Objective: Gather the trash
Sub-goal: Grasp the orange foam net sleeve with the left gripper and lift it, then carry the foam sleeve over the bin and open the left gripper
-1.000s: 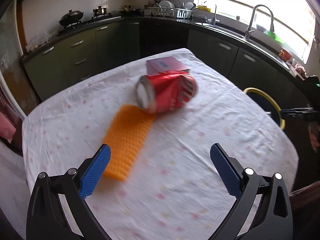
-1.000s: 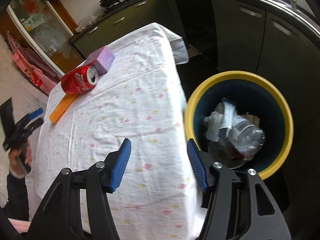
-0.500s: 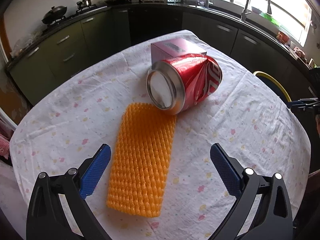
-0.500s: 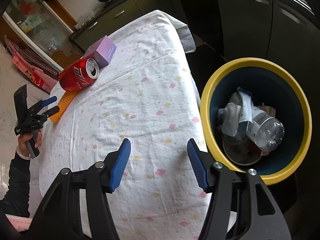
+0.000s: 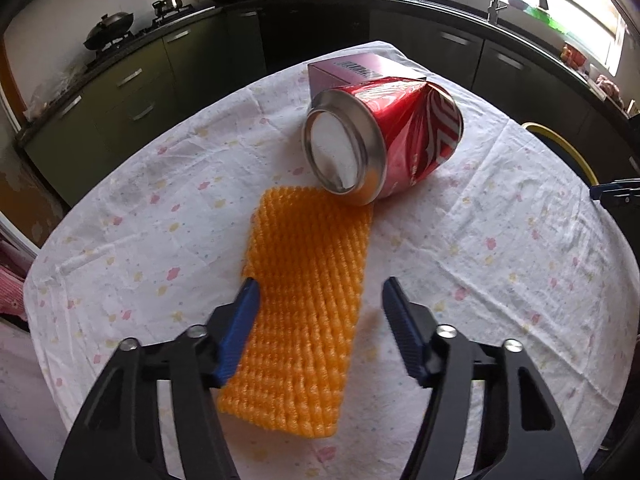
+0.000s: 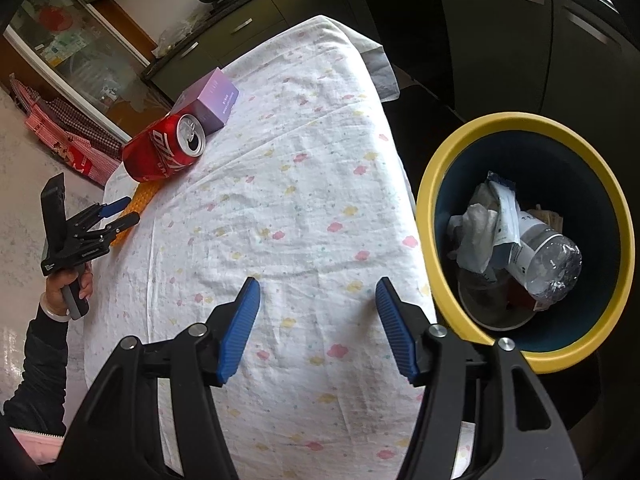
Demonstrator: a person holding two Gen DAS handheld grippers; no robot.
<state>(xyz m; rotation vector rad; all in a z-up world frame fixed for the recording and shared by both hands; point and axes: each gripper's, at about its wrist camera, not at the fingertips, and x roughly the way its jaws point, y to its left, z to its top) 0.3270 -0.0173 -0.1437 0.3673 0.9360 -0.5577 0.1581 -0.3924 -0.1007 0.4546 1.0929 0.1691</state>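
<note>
Hovering low over the near end of an orange foam net sleeve (image 5: 308, 300), the left gripper (image 5: 318, 292) has just been narrowing its jaws, which now bracket the sleeve's width; the left blue pad (image 5: 240, 332) sits at the sleeve's edge while the right pad stands clear of it, so nothing is clamped. The sleeve lies flat on the table's flowered white cloth (image 5: 480, 248). At its far end a dented red soda can (image 5: 384, 140) lies on its side, touching the sleeve, with a pink-purple carton (image 5: 360, 72) just behind it. The right gripper (image 6: 318, 300) hangs over the table edge with its jaws apart and nothing between them. Beside that edge stands a yellow-rimmed bin (image 6: 452, 152) holding a crushed plastic bottle (image 6: 548, 260) and crumpled paper (image 6: 476, 236).
</note>
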